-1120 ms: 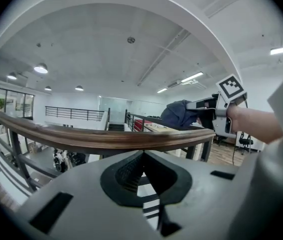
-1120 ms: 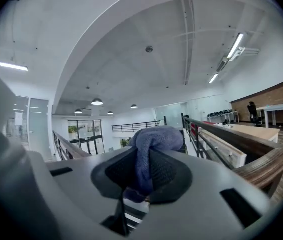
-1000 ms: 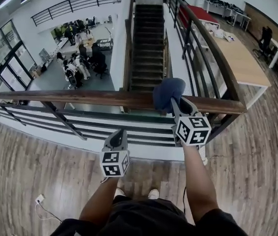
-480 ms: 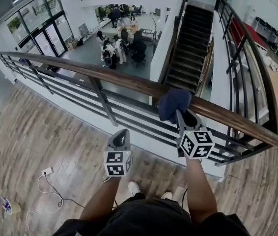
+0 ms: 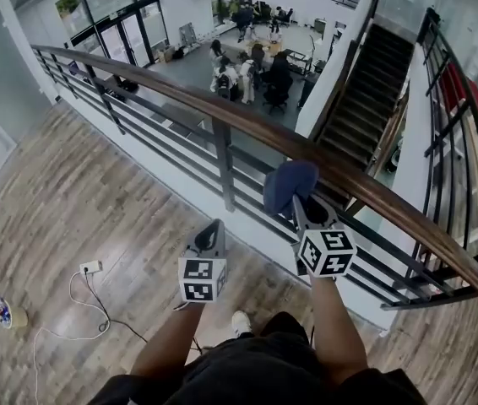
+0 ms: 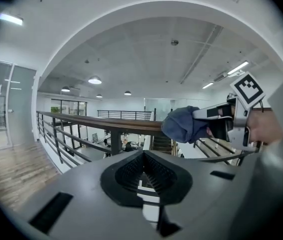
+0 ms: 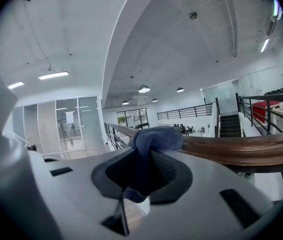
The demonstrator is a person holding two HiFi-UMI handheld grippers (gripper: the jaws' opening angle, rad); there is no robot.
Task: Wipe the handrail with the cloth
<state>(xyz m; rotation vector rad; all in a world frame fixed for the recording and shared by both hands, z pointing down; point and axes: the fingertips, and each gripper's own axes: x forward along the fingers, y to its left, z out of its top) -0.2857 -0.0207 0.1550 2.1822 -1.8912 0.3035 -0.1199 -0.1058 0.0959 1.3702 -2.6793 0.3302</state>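
A long brown wooden handrail [image 5: 188,101] tops a dark metal balustrade and runs from upper left to lower right in the head view. My right gripper [image 5: 300,202] is shut on a bunched blue cloth [image 5: 288,184], which presses against the near side of the handrail [image 7: 241,146]. In the right gripper view the cloth [image 7: 151,140] bulges out between the jaws. My left gripper [image 5: 213,230] hangs short of the railing, shut with nothing in it. From the left gripper view I see the cloth [image 6: 184,125] against the rail [image 6: 126,125].
Beyond the railing is a drop to a lower floor with people at desks [image 5: 252,62] and a dark staircase [image 5: 370,91]. A white power strip with cable [image 5: 89,267] lies on the wooden floor at my left, near my feet [image 5: 240,321].
The cloth and right gripper have slid leftward along the handrail, away from the corner post, and my view has swung left. The left gripper keeps its place beside it.
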